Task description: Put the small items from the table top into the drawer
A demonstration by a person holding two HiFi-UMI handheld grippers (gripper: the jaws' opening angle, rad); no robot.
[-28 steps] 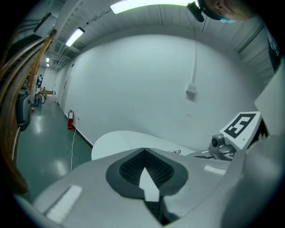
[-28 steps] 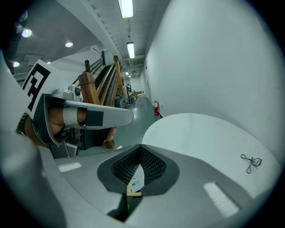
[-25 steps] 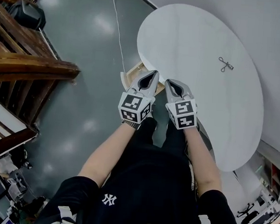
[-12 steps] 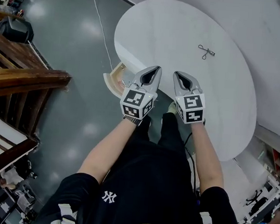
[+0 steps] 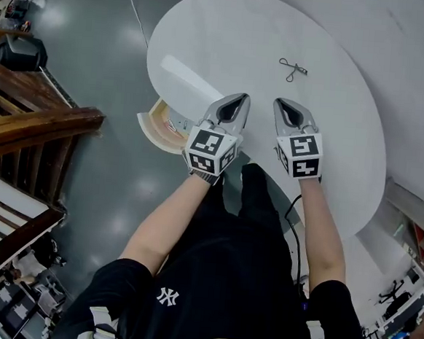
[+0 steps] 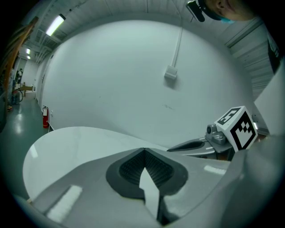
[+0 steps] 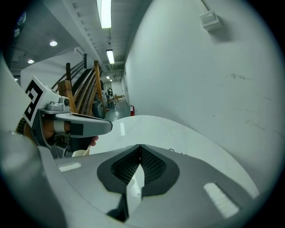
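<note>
Tabletop clear-up, by the look of it barely begun: the left hand-held gripper [image 5: 239,101] and the right hand-held gripper [image 5: 283,106] hang side by side over the near edge of the round white table [image 5: 230,35], each with its jaws pressed together and nothing between them. The only small item in sight, a small dark clip [image 5: 293,68] (its exact make is too small to tell), lies on the table ahead of the right hand-held gripper, well apart from it. The drawer [image 5: 151,127] stands pulled out from under the table, to the left of and below the left hand-held gripper; its pale rim shows, but what lies inside cannot be made out. The step in hand appears to be the reach for the clip. To do it well, the right hand-held gripper would need to part its jaws before arriving, come in low over the table, and close across the clip's body rather than its thin loops, which could skate away on the smooth top.
</note>
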